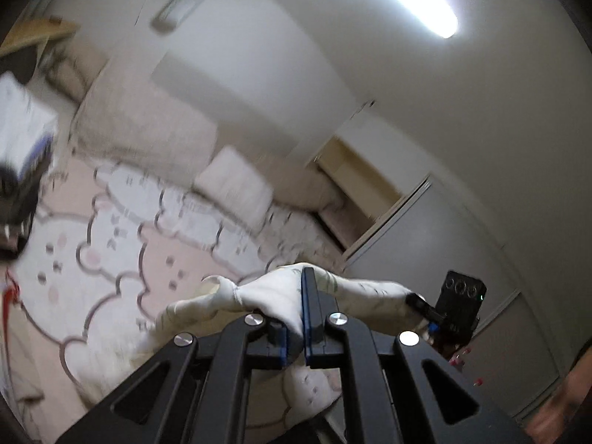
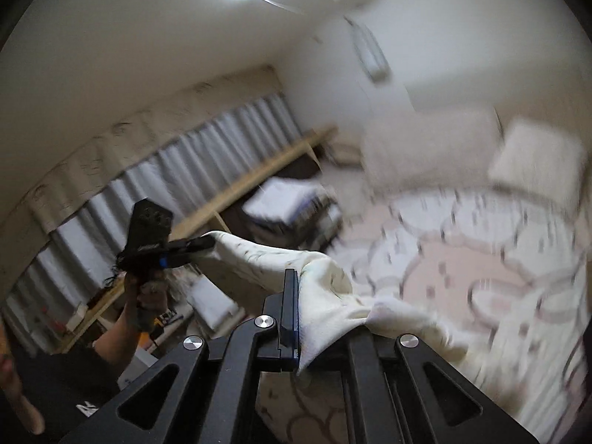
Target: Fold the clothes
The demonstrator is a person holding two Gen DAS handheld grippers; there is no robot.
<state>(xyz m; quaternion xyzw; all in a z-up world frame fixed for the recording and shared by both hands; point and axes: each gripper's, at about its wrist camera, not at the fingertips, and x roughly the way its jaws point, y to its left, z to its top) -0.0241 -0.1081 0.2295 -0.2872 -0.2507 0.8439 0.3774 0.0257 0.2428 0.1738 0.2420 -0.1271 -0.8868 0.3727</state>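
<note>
A cream garment (image 1: 266,296) with a small dark print hangs stretched between both grippers, above the bed. In the left wrist view my left gripper (image 1: 300,285) is shut on one bunched end, and cloth covers its left finger. The right gripper (image 1: 418,301) pinches the other end at the far right. In the right wrist view my right gripper (image 2: 300,283) is shut on the garment (image 2: 325,296), which drapes over its right finger. The left gripper (image 2: 205,242), held by a hand (image 2: 148,292), grips the far end at the left. Both views are motion-blurred.
Below lies a pink and white bedspread (image 1: 122,259) with rabbit shapes, and pillows (image 1: 148,122) lean against the wall. Grey wardrobe doors (image 1: 444,240) stand to the right. A curtain (image 2: 166,174), a wooden shelf (image 2: 259,170) and a white stack (image 2: 288,199) are at the left.
</note>
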